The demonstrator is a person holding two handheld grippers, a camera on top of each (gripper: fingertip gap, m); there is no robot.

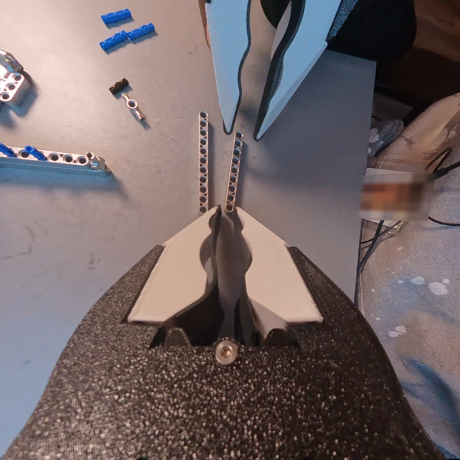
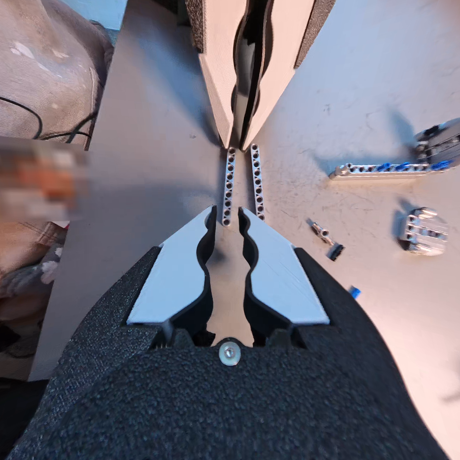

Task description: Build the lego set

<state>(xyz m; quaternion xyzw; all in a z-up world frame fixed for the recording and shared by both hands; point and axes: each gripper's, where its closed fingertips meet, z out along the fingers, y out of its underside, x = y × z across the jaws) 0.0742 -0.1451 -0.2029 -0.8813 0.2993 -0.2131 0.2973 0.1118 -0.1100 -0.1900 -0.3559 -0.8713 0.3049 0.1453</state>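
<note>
Grey tabletop [image 1: 74, 249], scuffed and scratched, carries a scatter of small building-set parts. Two thin silver perforated beams lie near its middle: the near beam [image 1: 233, 171] is tilted, one end pinched between the tips of the left gripper [image 1: 227, 210], whose jaws are together on it. At its 9 o'clock, just beside it and apart, lies the second beam [image 1: 203, 163], flat on the table.

From 12 o'clock the right gripper [image 1: 242, 134] points down at the far end of the held beam, jaws apart; in the right wrist view that beam's end [image 2: 227, 219] sits between its open tips [image 2: 226, 211], whether touching cannot be told.

Off toward 9 o'clock stands a long grey liftarm frame [image 1: 57, 161] with blue pins; a black-and-silver connector [image 1: 127, 99] and three loose blue pins [image 1: 124, 27] lie at 11 o'clock.
</note>
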